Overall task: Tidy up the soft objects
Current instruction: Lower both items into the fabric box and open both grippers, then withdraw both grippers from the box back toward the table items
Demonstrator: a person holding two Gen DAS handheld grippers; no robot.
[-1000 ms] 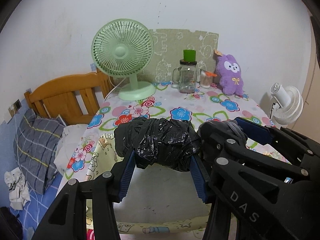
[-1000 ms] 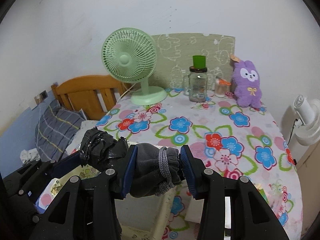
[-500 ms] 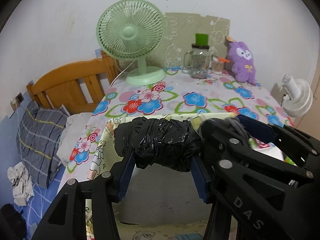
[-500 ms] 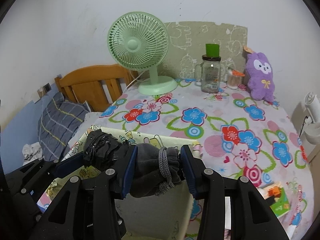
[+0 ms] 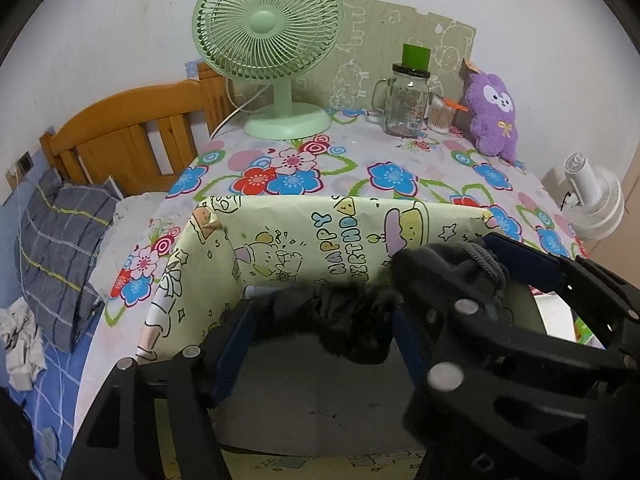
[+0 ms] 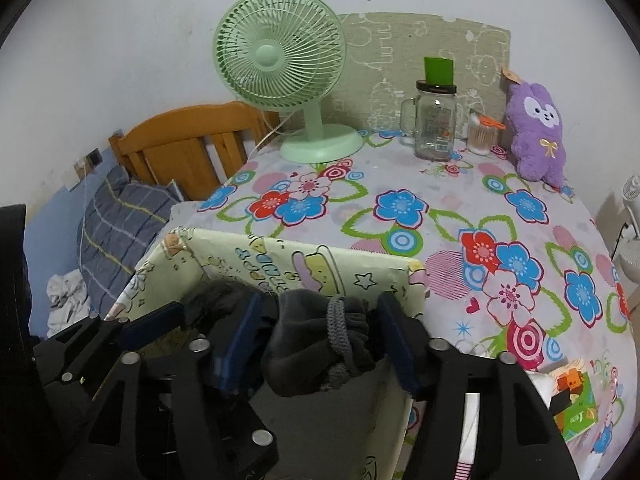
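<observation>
An open box (image 5: 320, 208) wrapped in pale yellow birthday paper stands at the table's near edge, with a bare grey floor inside. My left gripper (image 5: 322, 308) hangs over its inside, and its jaws are opening. A black plastic-wrapped bundle (image 5: 344, 328), blurred, sags between the blue pads and looks loose from the left one. Just to the right, my right gripper (image 6: 320, 300) is also opening over the box (image 6: 320, 252). A grey cloth bundle tied with a cord (image 6: 320, 348) sits between its pads with small gaps on both sides.
A floral-covered table (image 6: 400, 208) carries a green desk fan (image 6: 280, 56), a glass jar mug (image 6: 434, 120), a swab jar (image 6: 480, 136) and a purple plush (image 6: 536, 136) at the back. A wooden headboard (image 5: 120, 136) and a pillow (image 5: 60, 248) lie left; a white fan (image 5: 592, 204) stands right.
Both grippers have sunk towards the box and tipped further down. Their jaws have widened, and the black and grey bundles, gripped tight before, now sit loose between the pads.
</observation>
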